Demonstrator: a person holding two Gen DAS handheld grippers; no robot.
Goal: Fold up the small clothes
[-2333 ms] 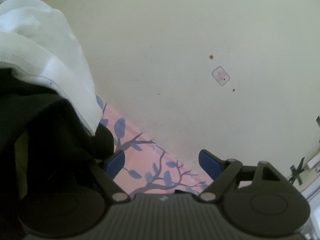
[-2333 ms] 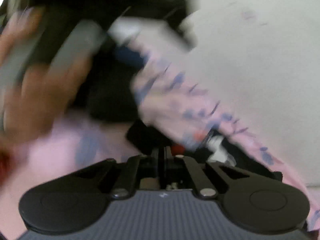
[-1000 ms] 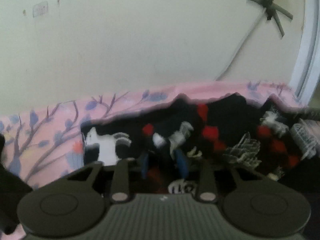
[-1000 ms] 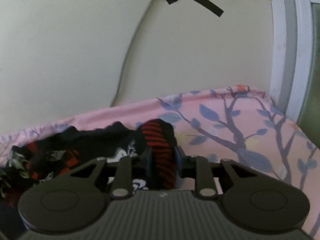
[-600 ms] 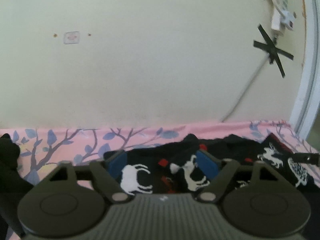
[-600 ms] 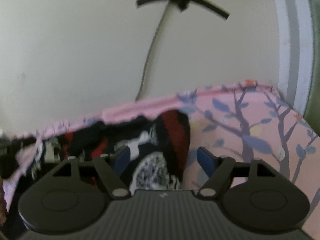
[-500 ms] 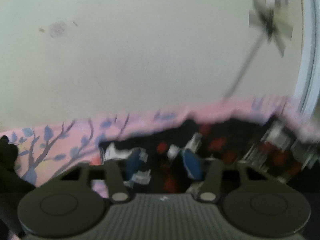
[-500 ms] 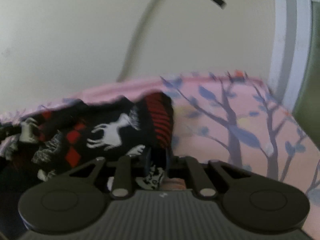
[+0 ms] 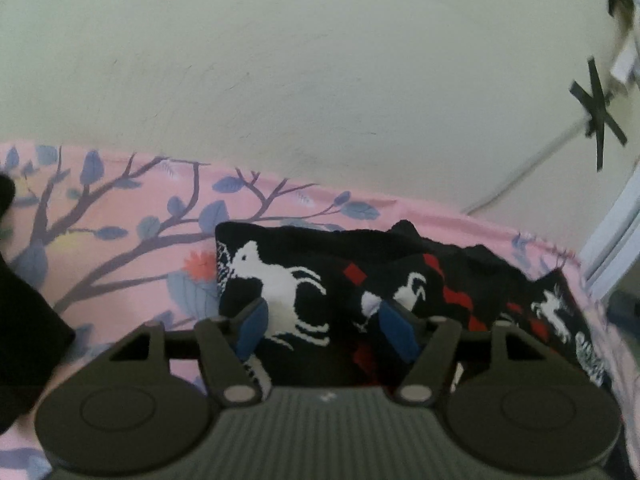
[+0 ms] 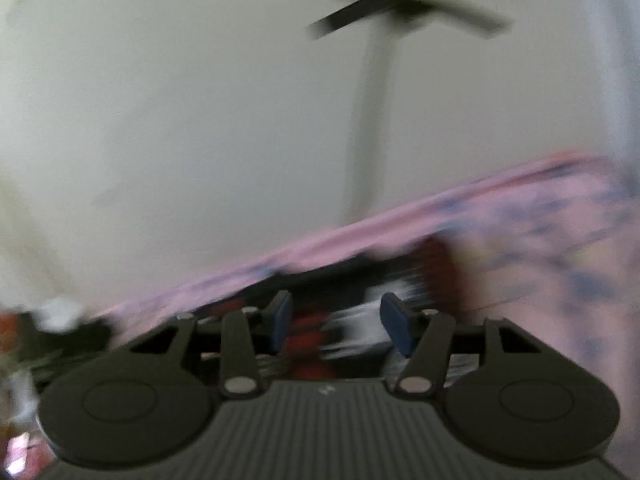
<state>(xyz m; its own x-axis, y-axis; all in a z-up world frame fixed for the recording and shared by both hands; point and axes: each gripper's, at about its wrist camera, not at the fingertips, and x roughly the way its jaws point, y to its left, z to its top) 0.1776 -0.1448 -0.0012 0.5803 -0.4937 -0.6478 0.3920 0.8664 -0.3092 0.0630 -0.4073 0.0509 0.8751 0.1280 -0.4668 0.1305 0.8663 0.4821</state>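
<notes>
A small black knitted garment (image 9: 400, 276) with white reindeer and red patches lies folded on a pink sheet (image 9: 120, 248) printed with blue branches. My left gripper (image 9: 326, 330) is open, its blue pads on either side of the garment's near left end, just above it. In the blurred right wrist view my right gripper (image 10: 340, 320) is open over the same garment (image 10: 352, 316), near its red-striped end.
A cream wall (image 9: 320, 80) rises right behind the sheet, with a cable (image 9: 520, 184) taped by black crosses. A white window frame (image 9: 616, 240) stands at the right. A dark cloth (image 9: 24, 320) lies at the left edge of the left wrist view.
Both grippers have opened and let go of the garment, which now lies on the sheet. The right gripper is moving fast, so its view is blurred.
</notes>
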